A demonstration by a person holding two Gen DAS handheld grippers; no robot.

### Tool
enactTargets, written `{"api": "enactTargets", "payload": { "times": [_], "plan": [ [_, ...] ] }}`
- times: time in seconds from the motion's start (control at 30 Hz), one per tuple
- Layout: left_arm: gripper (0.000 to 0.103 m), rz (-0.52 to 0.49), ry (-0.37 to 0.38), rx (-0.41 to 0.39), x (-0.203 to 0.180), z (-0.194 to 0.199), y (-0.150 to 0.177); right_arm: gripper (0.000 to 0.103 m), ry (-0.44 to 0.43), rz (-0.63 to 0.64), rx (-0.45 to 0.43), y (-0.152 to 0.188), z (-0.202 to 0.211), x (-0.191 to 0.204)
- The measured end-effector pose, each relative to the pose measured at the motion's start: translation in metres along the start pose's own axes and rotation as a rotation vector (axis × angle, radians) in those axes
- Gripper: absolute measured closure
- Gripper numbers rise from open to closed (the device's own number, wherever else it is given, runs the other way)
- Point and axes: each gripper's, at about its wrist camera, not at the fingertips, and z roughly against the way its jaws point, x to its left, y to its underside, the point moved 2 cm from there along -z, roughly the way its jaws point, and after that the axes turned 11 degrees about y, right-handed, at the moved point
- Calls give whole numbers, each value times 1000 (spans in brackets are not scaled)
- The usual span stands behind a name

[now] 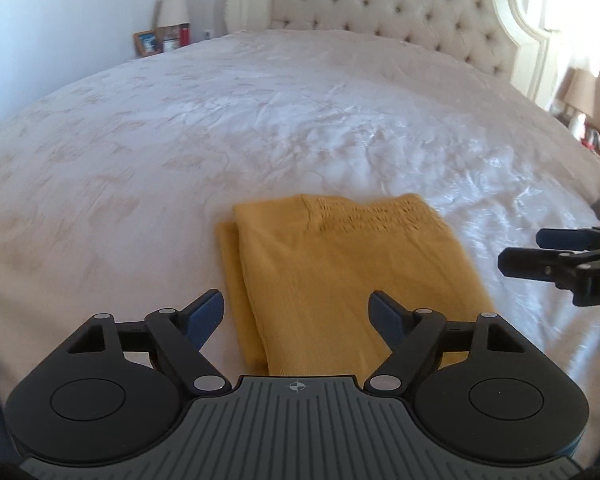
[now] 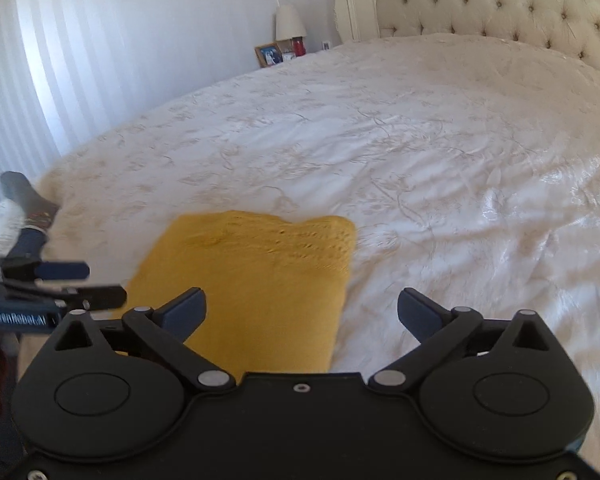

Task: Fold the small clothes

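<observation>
- Lying folded on the white bedspread (image 1: 260,120): a mustard-yellow garment (image 1: 340,272), flat, near the foot end of the bed, smocked band at its far edge (a second layer peeking out along its left side in the left wrist view).
- Hovering over the garment's near edge: left gripper (image 1: 298,312), jaws spread and released, nothing pinched between them, blue pads clear of the cloth.
- Hanging above the garment's right edge and the bare bedspread: right gripper (image 2: 302,310), jaws standing wide, grasping nothing.
- Showing from the side in each other's view: right gripper at the right edge of the left wrist view, left gripper at the left edge of the right wrist view (both just beside the garment, not touching it).
- Standing at the far end of the bed: tufted cream headboard (image 1: 400,8).
- Sitting beyond the bed's far left corner: a lamp (image 2: 289,22), a framed photo (image 2: 268,55) and a red bottle (image 2: 298,46) (small, details unclear).
- Piling up at the left edge of the right wrist view: other dark and light clothes (image 2: 16,216), blurred.
</observation>
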Motion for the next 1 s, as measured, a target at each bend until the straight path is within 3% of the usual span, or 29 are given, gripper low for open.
{"api": "enactTargets", "payload": {
  "times": [0.1, 0.17, 0.27, 0.5, 0.67, 0.9, 1.0],
  "plan": [
    [24, 48, -20, -10, -9, 15, 11, 1, 3, -3, 9, 4, 17, 6],
    [21, 92, 27, 13, -13, 19, 16, 1, -20, -2, 37, 6, 25, 9],
    [0, 136, 30, 61, -17, 18, 21, 1, -7, 25, 60, 12, 36, 17],
    [0, 141, -34, 66, -25, 17, 30, 1, 78, 28, 122, 22, 43, 24],
    [0, 157, -67, 79, -27, 23, 32, 1, 84, 24, 154, 28, 46, 25],
    [1, 140, -155, 151, -38, 24, 28, 1, 89, 59, 132, 27, 55, 34],
    [1, 151, -185, 165, -39, 25, 27, 1, 137, 89, 113, 26, 60, 39]
  ]
}}
